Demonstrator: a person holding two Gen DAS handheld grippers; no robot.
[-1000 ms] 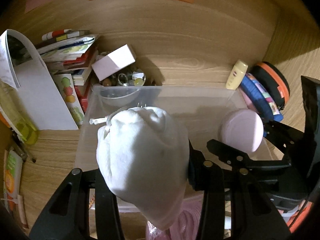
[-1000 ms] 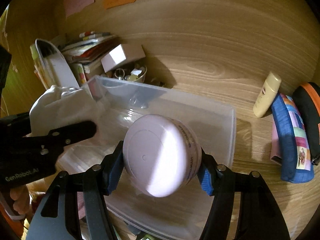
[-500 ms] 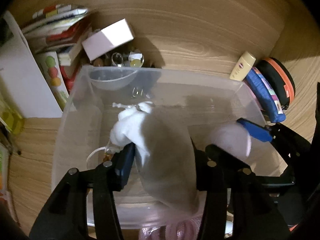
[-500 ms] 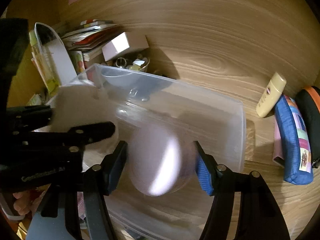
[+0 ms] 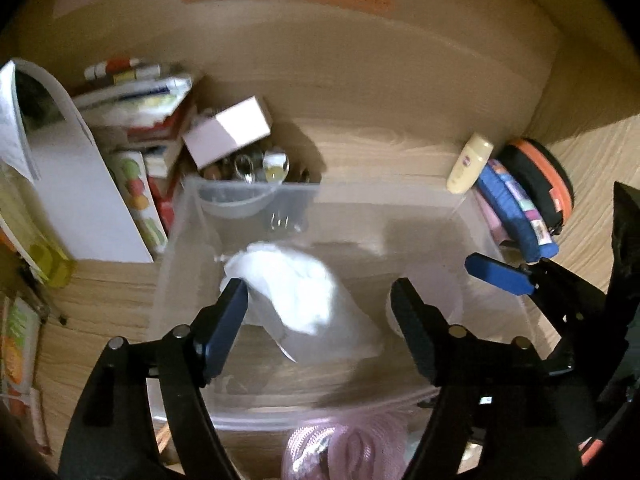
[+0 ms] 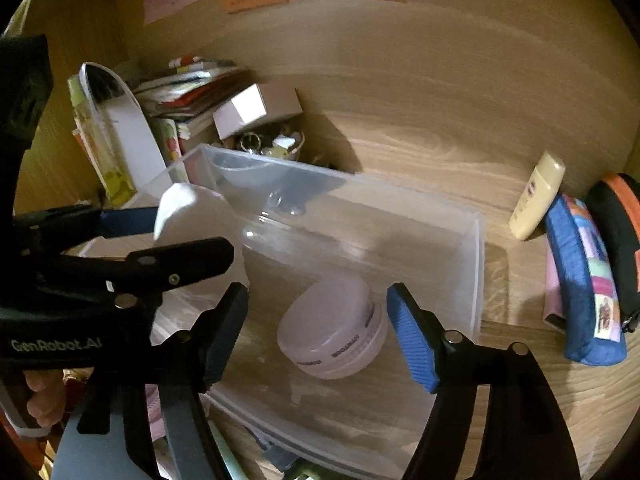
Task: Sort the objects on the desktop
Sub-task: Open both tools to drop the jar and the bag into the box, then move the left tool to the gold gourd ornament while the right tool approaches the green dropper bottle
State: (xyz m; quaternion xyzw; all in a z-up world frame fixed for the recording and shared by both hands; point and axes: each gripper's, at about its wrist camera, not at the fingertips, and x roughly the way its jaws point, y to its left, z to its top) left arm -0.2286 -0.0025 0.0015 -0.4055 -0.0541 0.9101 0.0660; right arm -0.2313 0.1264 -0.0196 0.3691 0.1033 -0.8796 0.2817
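A clear plastic bin stands on the wooden desk. A white cloth pouch lies inside it at the left; it also shows in the right wrist view. A round pale pink jar lies on the bin floor at the right. My left gripper is open above the pouch, jaws wide apart. My right gripper is open around the jar without touching it.
A stack of books, a pink box and a small bowl of trinkets stand behind the bin. A cream bottle, blue pencil case and black-orange case lie at the right. A pink knit item lies in front.
Both grippers lowered into the bin and opened. The pouch and the jar were let go and now lie in the bin.
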